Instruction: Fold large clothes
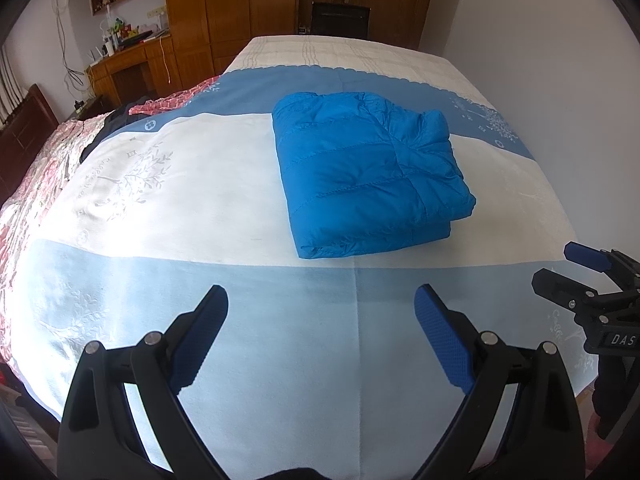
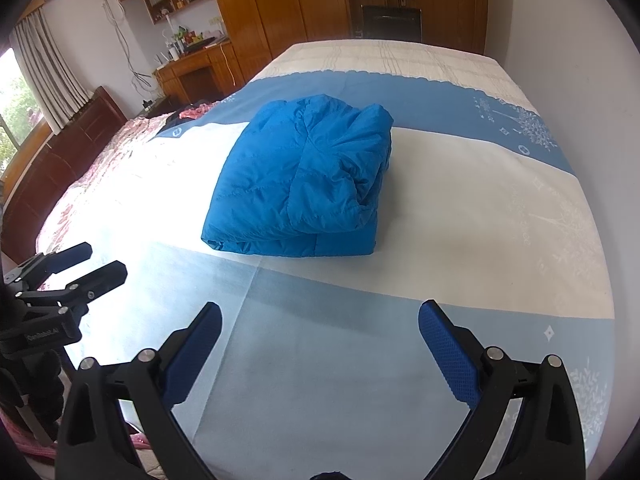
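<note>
A blue quilted puffer jacket (image 1: 368, 172) lies folded into a thick rectangle on the bed's white band; it also shows in the right wrist view (image 2: 308, 178). My left gripper (image 1: 320, 300) is open and empty, held above the pale blue band in front of the jacket. My right gripper (image 2: 320, 316) is open and empty, also short of the jacket. Each gripper shows in the other's view: the right one (image 1: 568, 268) at the right edge, the left one (image 2: 100, 260) at the left edge.
The bed (image 1: 200, 200) wears a blue and white blanket. A pink floral quilt (image 1: 36, 168) and dark cloth (image 1: 120, 120) lie at its left. A wooden headboard (image 2: 68, 160), desk (image 2: 196, 68), wardrobe (image 1: 248, 4) and white wall (image 1: 540, 40) surround it.
</note>
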Available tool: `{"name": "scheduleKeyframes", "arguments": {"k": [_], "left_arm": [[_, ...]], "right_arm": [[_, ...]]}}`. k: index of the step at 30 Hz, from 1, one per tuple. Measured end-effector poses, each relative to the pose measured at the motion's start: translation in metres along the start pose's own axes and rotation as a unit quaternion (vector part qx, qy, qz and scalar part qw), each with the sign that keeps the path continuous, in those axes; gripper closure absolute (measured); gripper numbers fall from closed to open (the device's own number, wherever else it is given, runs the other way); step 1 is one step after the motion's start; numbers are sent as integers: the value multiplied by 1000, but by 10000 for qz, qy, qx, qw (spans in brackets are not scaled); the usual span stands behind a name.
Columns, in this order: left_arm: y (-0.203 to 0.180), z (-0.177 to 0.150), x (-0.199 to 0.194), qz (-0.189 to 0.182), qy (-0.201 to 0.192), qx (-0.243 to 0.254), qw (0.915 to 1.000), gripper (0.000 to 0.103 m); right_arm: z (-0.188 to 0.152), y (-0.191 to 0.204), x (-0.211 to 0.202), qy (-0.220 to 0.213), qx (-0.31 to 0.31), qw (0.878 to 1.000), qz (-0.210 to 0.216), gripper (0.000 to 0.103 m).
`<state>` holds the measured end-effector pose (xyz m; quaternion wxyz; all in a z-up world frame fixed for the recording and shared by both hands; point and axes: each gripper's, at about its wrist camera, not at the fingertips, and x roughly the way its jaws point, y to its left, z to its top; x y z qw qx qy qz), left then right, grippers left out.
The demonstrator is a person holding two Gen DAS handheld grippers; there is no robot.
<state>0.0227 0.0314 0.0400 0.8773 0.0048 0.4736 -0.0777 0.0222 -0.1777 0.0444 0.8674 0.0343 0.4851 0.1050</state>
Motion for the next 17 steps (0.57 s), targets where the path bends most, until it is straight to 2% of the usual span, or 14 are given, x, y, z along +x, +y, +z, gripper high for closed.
{"name": "scheduleKeyframes", "arguments": {"k": [17], "left_arm": [[-2,1,2,4,22,-12,10000,10]], "right_arm": [[1,-4,6,64,27,10000,-1,4]]}}
